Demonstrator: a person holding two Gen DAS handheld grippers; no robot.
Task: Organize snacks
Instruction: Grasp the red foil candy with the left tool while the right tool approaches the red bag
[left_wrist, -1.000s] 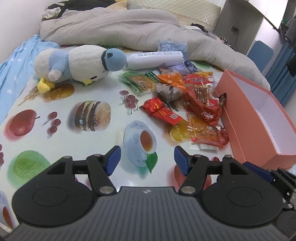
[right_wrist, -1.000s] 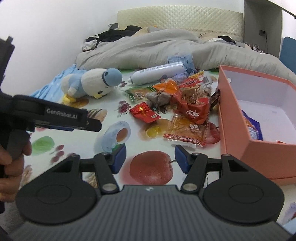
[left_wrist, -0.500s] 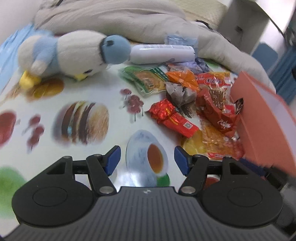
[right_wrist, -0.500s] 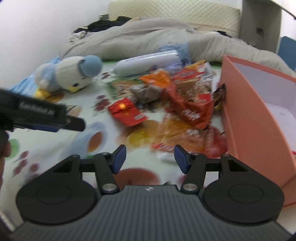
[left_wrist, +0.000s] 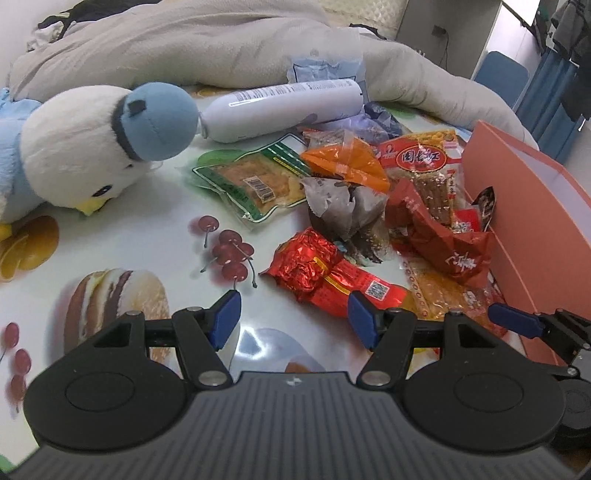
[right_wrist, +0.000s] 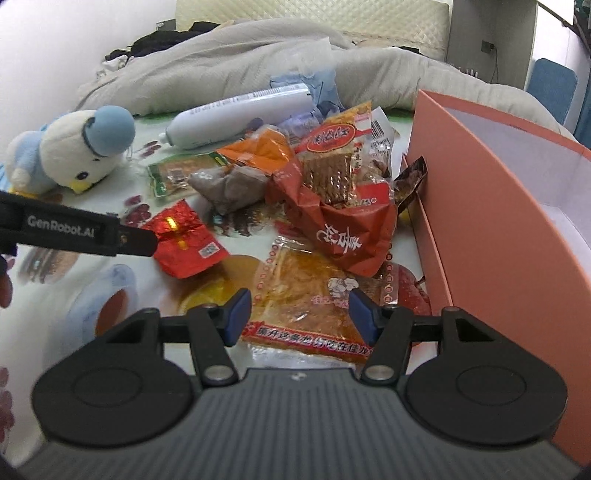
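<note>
I see a crinkled, shiny red foil packet (left_wrist: 325, 278), a plush cloth penguin toy (left_wrist: 92, 147), a smooth white plastic tube (left_wrist: 280, 110), a matt salmon cardboard box (right_wrist: 491, 206) and a glossy printed sheet (left_wrist: 155, 229) over the bed.

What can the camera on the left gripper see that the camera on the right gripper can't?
Only the left wrist view shows the printed burger and cherries on the tablecloth. Only the right wrist view shows the pink box's white inside and the orange flat snack pack whole. Both show the plush bird, white bottle and shiny red packet.
</note>
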